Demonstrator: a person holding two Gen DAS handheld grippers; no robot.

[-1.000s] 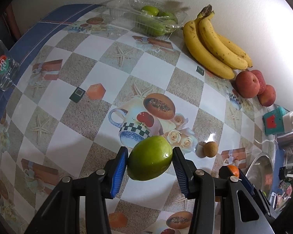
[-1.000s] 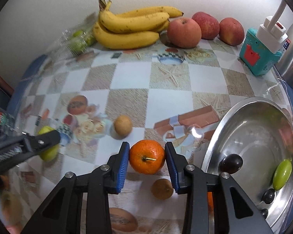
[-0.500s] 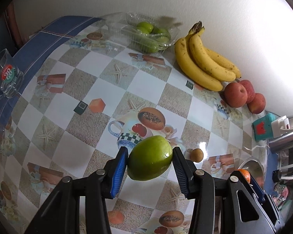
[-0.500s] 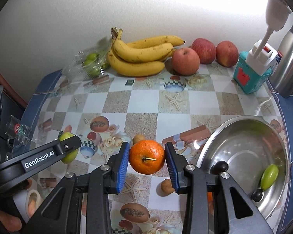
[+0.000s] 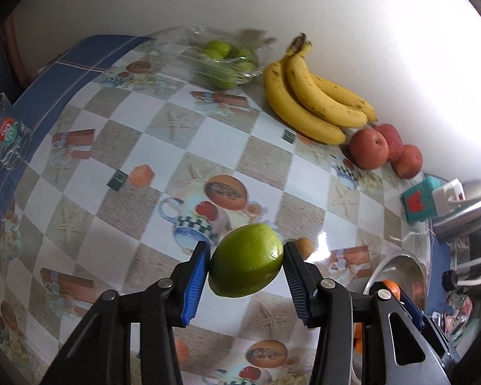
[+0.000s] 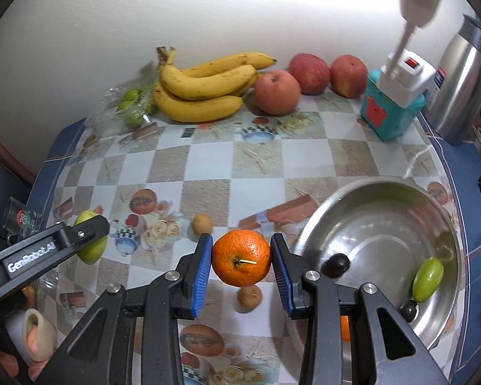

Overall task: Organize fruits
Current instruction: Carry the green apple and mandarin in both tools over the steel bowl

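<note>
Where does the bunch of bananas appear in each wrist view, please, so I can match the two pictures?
Left wrist view: the bananas lie upper right of centre, against the wall.
Right wrist view: the bananas lie upper left of centre, against the wall.
Shared landmark: the red apples, right of the bunch in both.

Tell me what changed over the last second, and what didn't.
Both hands rose: each wrist view now takes in more of the table, with the bananas and apples smaller. The left gripper stays clamped on the green fruit, the right gripper on the orange. Fruit on the table and in the steel bowl stayed put.
</note>
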